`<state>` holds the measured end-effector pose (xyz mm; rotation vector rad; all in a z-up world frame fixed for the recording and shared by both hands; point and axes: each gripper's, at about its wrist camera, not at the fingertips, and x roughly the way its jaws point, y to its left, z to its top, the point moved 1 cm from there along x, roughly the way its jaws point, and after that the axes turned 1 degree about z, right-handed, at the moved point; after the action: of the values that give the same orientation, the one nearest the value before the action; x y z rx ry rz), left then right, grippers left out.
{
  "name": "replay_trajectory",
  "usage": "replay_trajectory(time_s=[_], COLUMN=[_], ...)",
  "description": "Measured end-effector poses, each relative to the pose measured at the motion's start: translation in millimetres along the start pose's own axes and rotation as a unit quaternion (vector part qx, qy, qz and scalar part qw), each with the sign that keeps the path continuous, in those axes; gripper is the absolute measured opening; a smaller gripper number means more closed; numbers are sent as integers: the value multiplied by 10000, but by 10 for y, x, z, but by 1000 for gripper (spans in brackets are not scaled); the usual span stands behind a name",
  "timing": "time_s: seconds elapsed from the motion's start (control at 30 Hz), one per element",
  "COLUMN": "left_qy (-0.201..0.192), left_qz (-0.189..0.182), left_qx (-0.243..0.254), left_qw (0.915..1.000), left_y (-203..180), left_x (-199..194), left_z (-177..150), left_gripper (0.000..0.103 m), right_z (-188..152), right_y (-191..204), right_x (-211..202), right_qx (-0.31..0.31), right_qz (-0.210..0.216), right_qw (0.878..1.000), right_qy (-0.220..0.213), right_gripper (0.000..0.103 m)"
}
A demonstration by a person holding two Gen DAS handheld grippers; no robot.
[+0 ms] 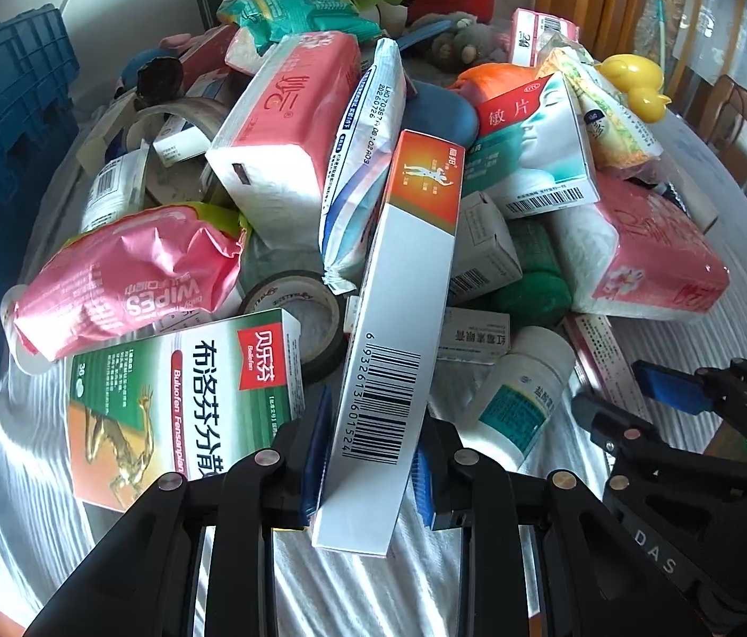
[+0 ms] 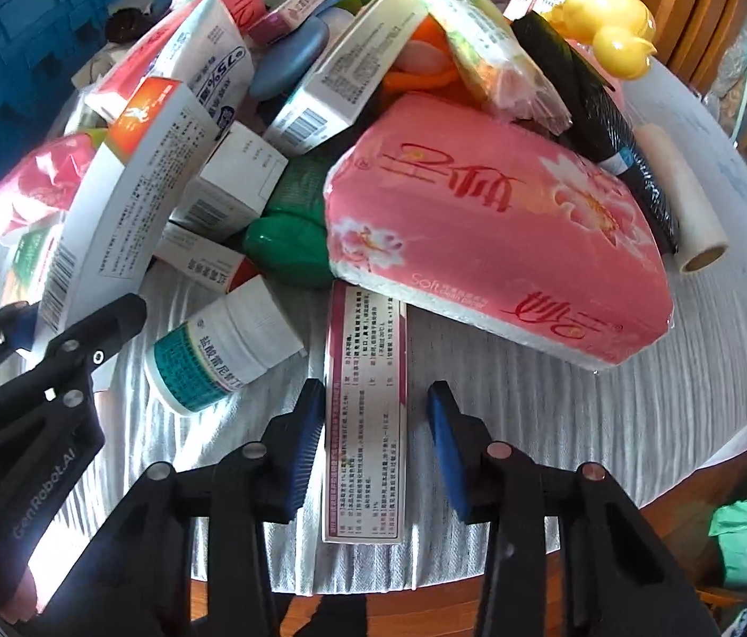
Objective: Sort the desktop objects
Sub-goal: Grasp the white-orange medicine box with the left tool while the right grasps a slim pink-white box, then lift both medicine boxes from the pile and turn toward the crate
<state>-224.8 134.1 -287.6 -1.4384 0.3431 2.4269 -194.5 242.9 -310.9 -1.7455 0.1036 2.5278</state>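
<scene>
Your left gripper (image 1: 371,470) clamping long white-orange box (image 1: 400,339), lifting it tilted against front of pile on cloth-covered table (image 2: 559,414). Your right gripper (image 2: 373,440) spreading wide, straddling flat pink-edged carton (image 2: 365,414) lying under pink tissue pack (image 2: 490,223), white pill bottle (image 2: 225,345) beside.

"WIPES" is printed upside down on the pink pack (image 1: 129,276), left of frame. "Bufofen Fensanplan" and "36" are read on the green box (image 1: 182,403). Barcode "6 932613601524" is shown on the long white box (image 1: 400,350). "Soft" is printed on the pink tissue pack (image 2: 495,233). "GenRobot.AI" is marked on the left gripper (image 2: 44,318); "DAS" on the right gripper (image 1: 639,387).
</scene>
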Motion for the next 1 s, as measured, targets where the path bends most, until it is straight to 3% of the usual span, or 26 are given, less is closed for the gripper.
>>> replay_trajectory(time_s=[0.23,0.27,0.3,0.8,1.0], left_qy=[1,-4,-14,-457,-417], left_qz=[-14,-15,-17,55,113], left_qx=[-23,-24,-21,-72,-127], left_qw=[10000,10000,10000,9989,9990], left_y=[17,19,22,134,148], left_x=[-20,-30,-43,-445,-396], left_z=[-27,-31,-31,116,179], left_gripper=[26,26,26,22,22], right_z=[20,16,10,42,70], right_y=[66,78,89,150,153], right_x=[-8,-14,-27,-481,-517], right_qx=[-19,-36,-35,-28,-46], right_qz=[-58,-57,-55,128,181], right_qw=[10000,10000,10000,9996,9997], right_qy=[-15,-24,-39,-238,-139], right_gripper=[42,39,28,28,28])
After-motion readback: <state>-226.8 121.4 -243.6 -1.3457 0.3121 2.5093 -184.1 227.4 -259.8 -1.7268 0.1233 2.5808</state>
